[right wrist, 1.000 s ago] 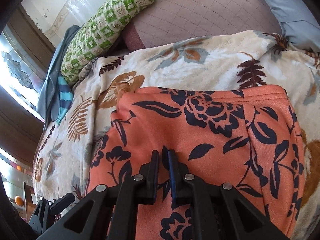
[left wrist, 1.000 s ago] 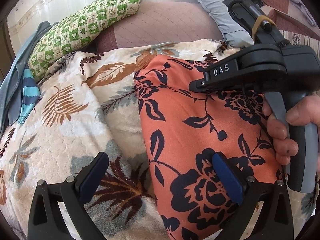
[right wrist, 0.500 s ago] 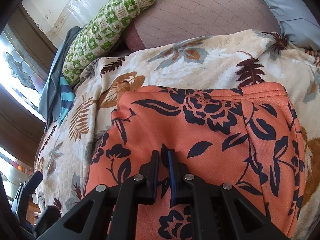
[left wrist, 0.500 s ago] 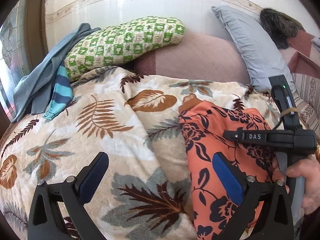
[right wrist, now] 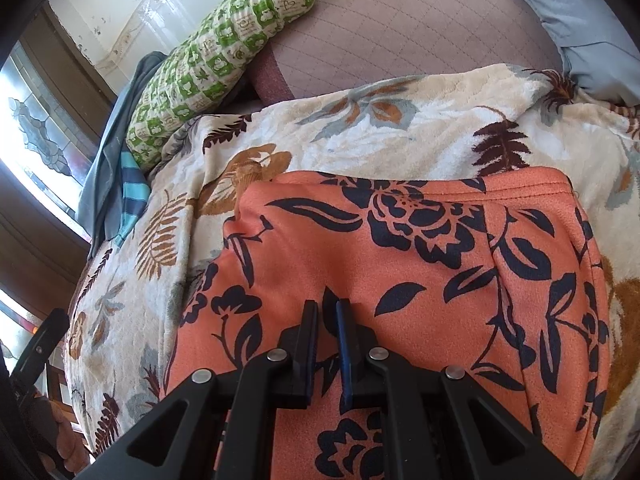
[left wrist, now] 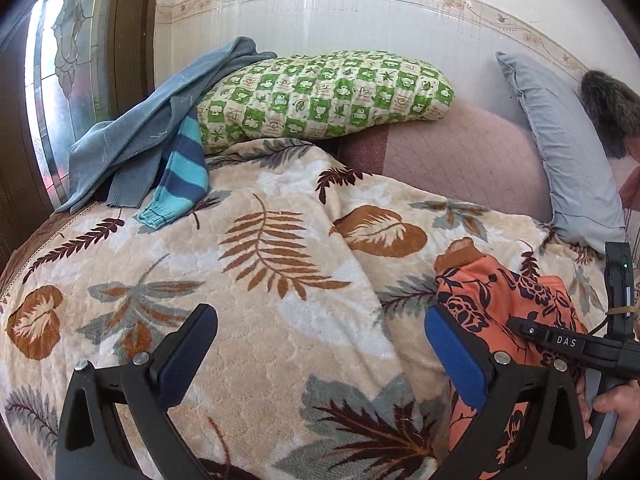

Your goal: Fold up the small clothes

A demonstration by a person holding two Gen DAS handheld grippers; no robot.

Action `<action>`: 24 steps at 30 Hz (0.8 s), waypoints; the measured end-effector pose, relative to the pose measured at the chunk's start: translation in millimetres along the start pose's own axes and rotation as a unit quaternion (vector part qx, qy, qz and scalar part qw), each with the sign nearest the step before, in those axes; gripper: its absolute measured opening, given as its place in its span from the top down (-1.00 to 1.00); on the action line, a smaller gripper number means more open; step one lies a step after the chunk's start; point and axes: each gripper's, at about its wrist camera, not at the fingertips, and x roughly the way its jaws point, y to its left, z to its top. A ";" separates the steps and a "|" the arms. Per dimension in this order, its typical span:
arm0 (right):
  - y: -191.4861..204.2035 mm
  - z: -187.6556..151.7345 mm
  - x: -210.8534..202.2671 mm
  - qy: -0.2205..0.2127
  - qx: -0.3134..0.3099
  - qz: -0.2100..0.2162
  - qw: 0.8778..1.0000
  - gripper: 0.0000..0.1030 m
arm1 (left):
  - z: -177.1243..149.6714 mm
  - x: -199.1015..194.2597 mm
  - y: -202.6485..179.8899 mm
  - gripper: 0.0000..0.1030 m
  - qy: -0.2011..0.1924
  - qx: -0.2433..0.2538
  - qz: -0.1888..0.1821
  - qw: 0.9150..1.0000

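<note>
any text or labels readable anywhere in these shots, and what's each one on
"DAS": white letters on the black body of the right tool, seen from the left wrist view.
The green checked pillow has tiny printed motifs in its squares, possibly with lettering; too small to read.
Nothing else carries text: not the orange floral garment, nor the leaf-print blanket.

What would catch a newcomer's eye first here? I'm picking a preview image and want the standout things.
The orange garment with dark flowers stands out most, lying on the leaf-print blanket with the right tool nearly shut over it. Behind, a green checked pillow lies by the wall, with a grey garment and a striped sleeve draped near the window.
</note>
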 end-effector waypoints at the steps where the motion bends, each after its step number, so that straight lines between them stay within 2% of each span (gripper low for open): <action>1: 0.0 -0.1 0.0 0.000 0.000 0.000 1.000 0.76 | 0.3 -0.2 1.0 -1.00 -0.001 -0.001 0.002 1.000; 17: 0.6 -1.4 -0.3 -0.002 0.001 0.001 1.000 0.76 | -2.0 0.4 -4.7 -1.00 -0.001 0.014 0.000 1.000; 20: 0.3 -0.3 -1.0 -0.002 0.004 0.003 1.000 0.76 | -6.4 8.2 -12.1 -1.00 0.020 0.028 -0.015 0.999; 24: -3.2 7.6 -13.4 -0.015 0.023 0.011 1.000 0.77 | -19.0 23.0 -34.0 -1.00 0.062 0.052 -0.065 0.995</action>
